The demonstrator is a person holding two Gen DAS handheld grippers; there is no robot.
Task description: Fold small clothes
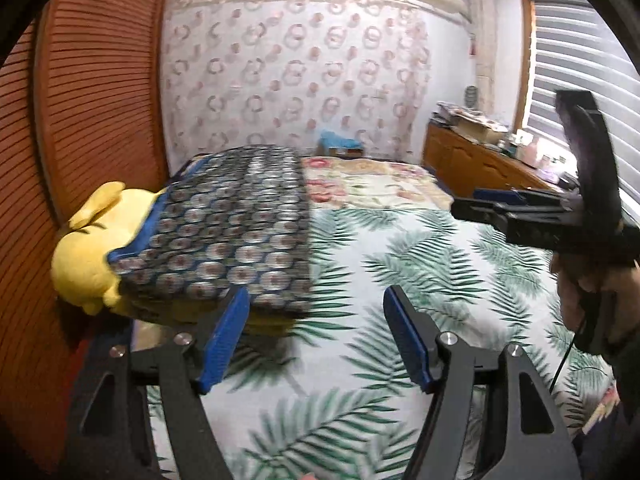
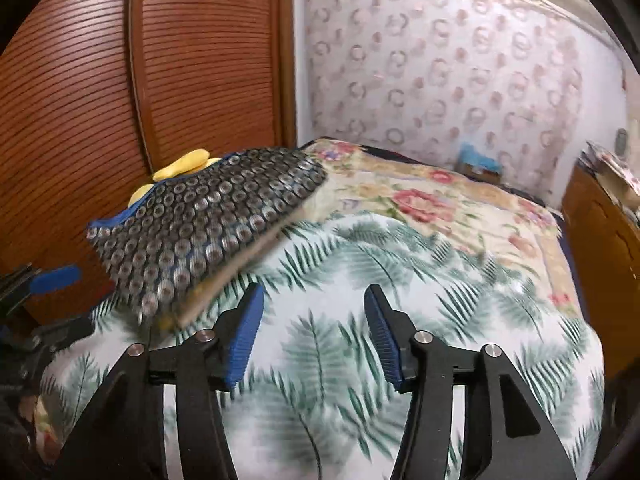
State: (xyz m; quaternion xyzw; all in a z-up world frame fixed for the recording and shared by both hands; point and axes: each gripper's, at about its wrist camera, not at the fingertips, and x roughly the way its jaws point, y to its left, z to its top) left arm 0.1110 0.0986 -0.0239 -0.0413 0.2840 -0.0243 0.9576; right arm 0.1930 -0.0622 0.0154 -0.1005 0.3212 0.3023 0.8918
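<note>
My left gripper (image 1: pixel 312 336) and right gripper (image 2: pixel 314 334) hang with jaws apart, holding nothing, above the palm-leaf bedspread (image 1: pixel 400 248); the folded patterned cloth (image 1: pixel 240 220) (motion-blurred) lies beside a yellow plush toy (image 1: pixel 88 256).

From where I sit both wrist feeds are evenly lit, fairly bright daylight. In the left wrist view it comes through the slatted window blind (image 1: pixel 580 60), which glares white between its slats. Shadows on the leaf-print bedspread (image 1: pixel 420 272) are soft. Motion blur smears the patterned cushion (image 2: pixel 208 224) and the wallpaper (image 2: pixel 460 68). The louvred wardrobe door (image 2: pixel 200 60) bows with fisheye distortion, and black vignette fills the corners.
</note>
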